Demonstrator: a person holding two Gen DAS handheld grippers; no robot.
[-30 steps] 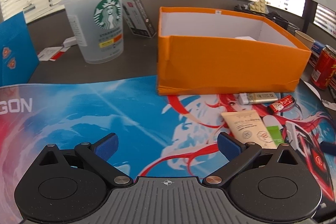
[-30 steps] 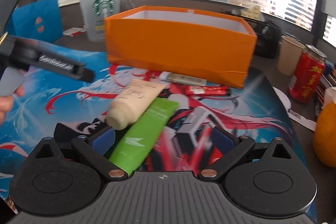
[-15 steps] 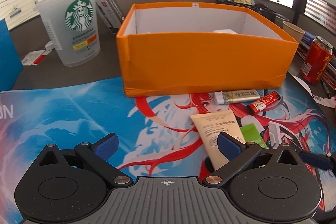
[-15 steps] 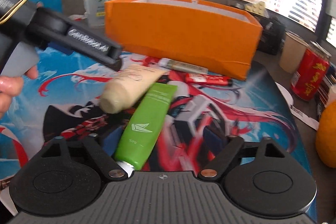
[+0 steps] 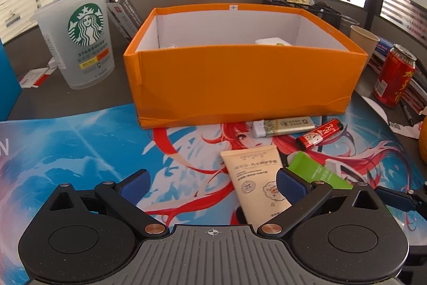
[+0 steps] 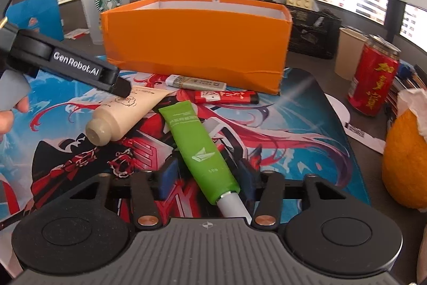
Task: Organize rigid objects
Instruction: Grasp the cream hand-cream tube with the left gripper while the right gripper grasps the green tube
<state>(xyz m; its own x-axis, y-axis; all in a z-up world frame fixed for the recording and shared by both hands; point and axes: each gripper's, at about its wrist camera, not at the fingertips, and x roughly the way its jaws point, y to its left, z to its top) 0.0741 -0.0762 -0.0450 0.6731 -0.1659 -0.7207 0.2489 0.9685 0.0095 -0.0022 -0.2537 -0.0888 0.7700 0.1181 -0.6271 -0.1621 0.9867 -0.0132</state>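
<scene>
The right tongs [image 6: 205,174] are closing around the green tube [image 6: 198,148], which lies between the blue pads near its white-capped end; the pads stand close on either side, but do not yet visibly press it. The tube lies on the printed mat [image 6: 307,119], its crimped end pointing toward eleven o'clock in the right wrist view. Taking it low, near the cap, probably gives the pads the stiffest part to bite on, since the flat crimped end would fold.

The left tongs [image 5: 212,183] are open, with nothing between the pads. Their right-hand pad sits over the edge of the beige tube [image 5: 257,183], which runs from the middle of the left wrist view down toward five o'clock. In the right wrist view that same tube lies with its round cap toward seven o'clock, and one finger of the left tongs hovers above its flat end. That placement suggests the beige tube is the left hand's own pick.

The orange box [image 5: 240,87] stands at twelve o'clock of both views, open-topped, with a white item or two just visible inside; it appears to be where the loose things are gathered. Two lighters, one pale [image 5: 283,127] and one red [image 5: 320,136], lie against its near wall on the mat, not yet collected. A plastic cup [image 5: 80,36] stands on the desk [image 5: 66,100] at ten o'clock and a red can [image 5: 395,76] at two o'clock.
</scene>
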